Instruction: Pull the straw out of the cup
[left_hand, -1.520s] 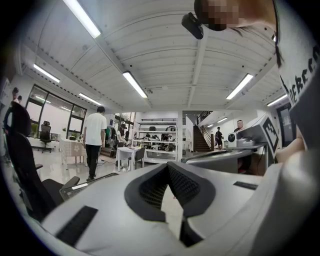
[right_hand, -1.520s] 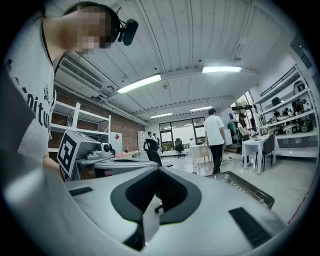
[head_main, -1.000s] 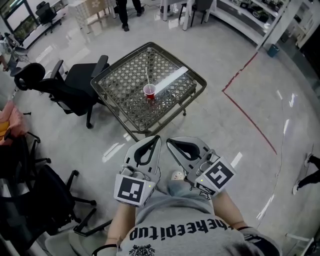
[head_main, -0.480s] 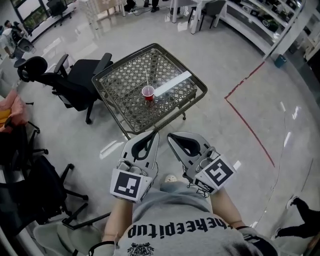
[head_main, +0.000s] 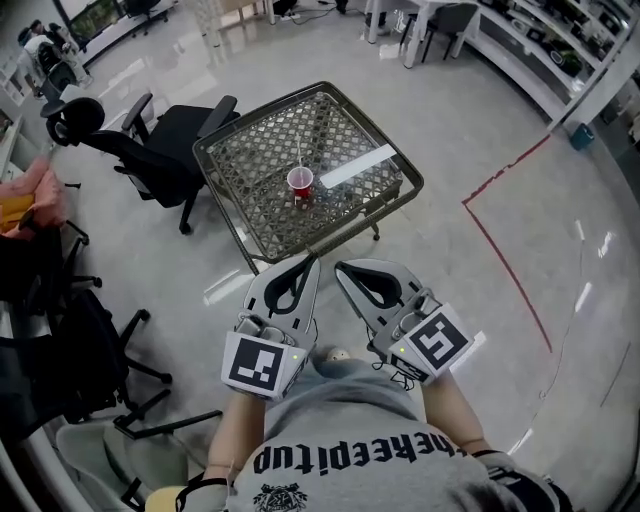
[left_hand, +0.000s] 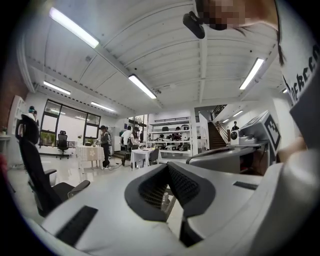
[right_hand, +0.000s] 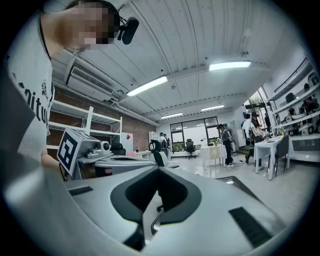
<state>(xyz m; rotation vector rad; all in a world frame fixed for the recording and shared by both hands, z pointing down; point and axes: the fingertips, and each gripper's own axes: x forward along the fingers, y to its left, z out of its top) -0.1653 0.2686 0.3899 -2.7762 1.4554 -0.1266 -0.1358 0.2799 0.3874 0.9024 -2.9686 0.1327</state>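
Finding: over the last second the table (head_main: 255, 170) has drawn nearer in the head view. Both tongs are now held level ahead of the person's body, with their tips pointing at its near edge. The person is judged to be on approach; no contact with any task item has been made.

Left gripper (head_main: 308, 264): jaws fully together, nothing between them. Right gripper (head_main: 343, 270): jaws likewise meet at the tips, empty. Both must open before any grasp.

The red cup (head_main: 299, 181) stands upright near the middle of the table. The straw (head_main: 298, 158) is in it, leaning slightly away from the person. Both are well apart from the tongs. The task is judged not yet begun.

Surface: a metal lattice top in a dark frame, with a white strip (head_main: 358, 165) just beside the cup.

Room: glossy grey floor and a black office chair (head_main: 160, 160) beside the table. A red line (head_main: 505, 260) is marked on the floor to the right. Shelving, desks and people are in the distance.
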